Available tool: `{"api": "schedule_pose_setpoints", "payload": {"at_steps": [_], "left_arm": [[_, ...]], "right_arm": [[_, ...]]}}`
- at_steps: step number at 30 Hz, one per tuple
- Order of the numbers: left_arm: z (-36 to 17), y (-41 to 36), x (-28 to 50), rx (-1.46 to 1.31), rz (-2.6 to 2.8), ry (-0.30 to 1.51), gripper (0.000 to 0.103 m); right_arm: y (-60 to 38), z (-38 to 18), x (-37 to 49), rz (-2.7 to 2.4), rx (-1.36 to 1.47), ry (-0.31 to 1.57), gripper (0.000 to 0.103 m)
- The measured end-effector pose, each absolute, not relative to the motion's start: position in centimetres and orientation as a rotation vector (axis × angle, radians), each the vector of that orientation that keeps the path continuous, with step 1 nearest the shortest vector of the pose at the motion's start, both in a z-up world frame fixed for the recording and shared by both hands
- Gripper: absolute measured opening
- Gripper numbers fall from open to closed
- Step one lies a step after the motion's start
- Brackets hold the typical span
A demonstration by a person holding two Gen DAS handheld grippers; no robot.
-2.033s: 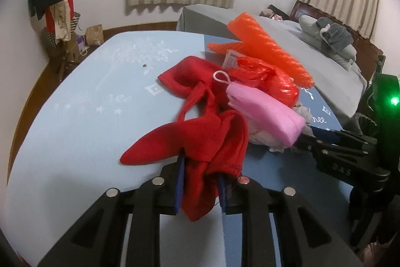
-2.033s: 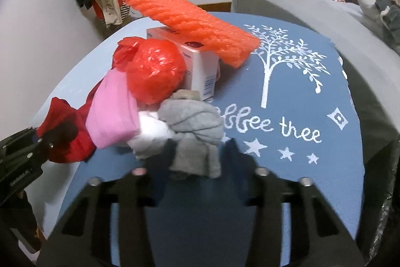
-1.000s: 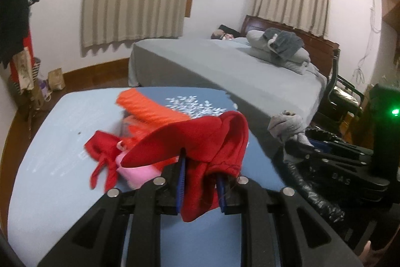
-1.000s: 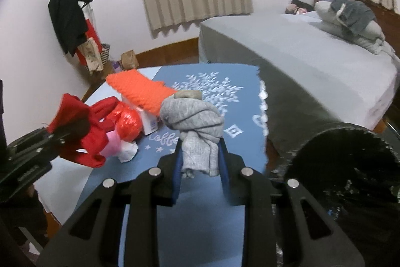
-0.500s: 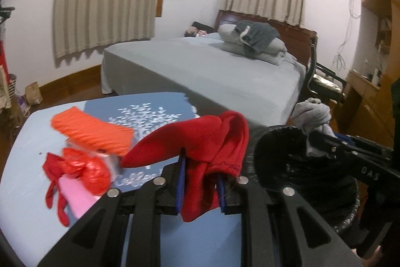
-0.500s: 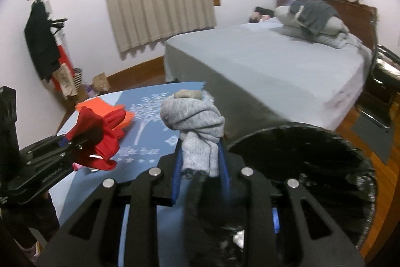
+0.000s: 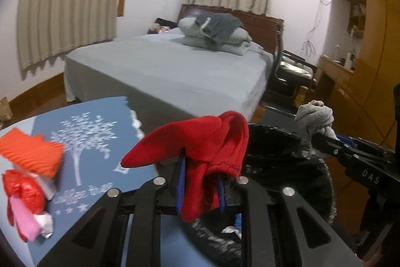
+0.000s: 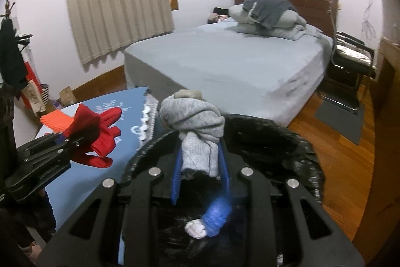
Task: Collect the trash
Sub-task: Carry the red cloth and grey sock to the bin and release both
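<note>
Red glove (image 7: 200,142) sits pinched between the blue pads of the left gripper (image 7: 201,188), clamped near the cuff, with the fingers of the glove fanning out free to the left; in the right wrist view the same glove (image 8: 96,134) hangs over the table edge, just beside the bin. Judged soft, light, limp fabric: no crush risk and a mid-body pinch holds it well, but the loose ends could drape over the rim on release. Grey sock bundle (image 8: 197,129), knotted into a ball on top, is gripped by its lower tail between the pads of the right gripper (image 8: 200,170); it stands upright above the bin (image 8: 287,142). Also soft and light; the knot gives bulk, so it should drop clean once the jaws part. The bin is lined in black, mouth open, and already holds a blue wad (image 8: 216,217) and a white scrap (image 8: 196,229). On the blue table (image 7: 95,167), well apart from the bin, remain an orange ribbed piece (image 7: 30,154), a red bag (image 7: 22,189) and a pink item (image 7: 23,222), clustered and touching. Behind the table stands a bed (image 7: 162,66) with a grey cover.
</note>
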State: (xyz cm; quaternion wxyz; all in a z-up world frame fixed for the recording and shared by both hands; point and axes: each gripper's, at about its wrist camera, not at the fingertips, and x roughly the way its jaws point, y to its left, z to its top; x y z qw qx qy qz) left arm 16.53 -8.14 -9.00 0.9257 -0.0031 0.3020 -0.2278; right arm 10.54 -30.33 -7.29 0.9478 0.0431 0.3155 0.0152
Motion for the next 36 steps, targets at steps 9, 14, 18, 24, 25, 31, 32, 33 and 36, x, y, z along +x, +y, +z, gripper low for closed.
{"api": "schedule_pose_setpoints", "payload": {"at_steps": [9, 14, 18, 24, 25, 31, 32, 33, 36], "left_arm": [[-9.5, -12.0, 17.0, 0.019, -0.545, 0.635, 0.021], [-10.1, -13.9, 17.5, 0.029, -0.576, 0.653, 0.021], [-10.7, -14.8, 18.0, 0.030, -0.593, 0.676, 0.022], [-11.1, -14.8, 18.2, 0.017, -0.614, 0.709, 0.059], [-11.0, -14.6, 18.2, 0.018, -0.613, 0.708, 0.064], [-10.7, -13.4, 17.9, 0.012, -0.576, 0.706, 0.081], [-10.6, -13.1, 17.9, 0.010, -0.566, 0.705, 0.081], [-10.5, -12.7, 17.9, 0.007, -0.552, 0.700, 0.081], [-9.9, -11.1, 17.5, 0.002, -0.501, 0.672, 0.086]], "right_arm": [[-33.5, -8.1, 9.9, -0.033, 0.102, 0.654, 0.025], [-34.4, -8.9, 9.8, -0.056, 0.111, 0.669, 0.026], [-35.1, -9.5, 10.1, -0.067, 0.120, 0.686, 0.027], [-35.9, -10.1, 10.2, -0.098, 0.129, 0.698, 0.044], [-36.1, -10.1, 10.2, -0.106, 0.130, 0.696, 0.048], [-36.5, -9.8, 9.8, -0.129, 0.133, 0.669, 0.074], [-36.5, -9.7, 9.7, -0.130, 0.135, 0.663, 0.081], [-36.5, -9.5, 9.6, -0.131, 0.137, 0.658, 0.088], [-36.2, -9.0, 9.5, -0.126, 0.131, 0.635, 0.093]]}}
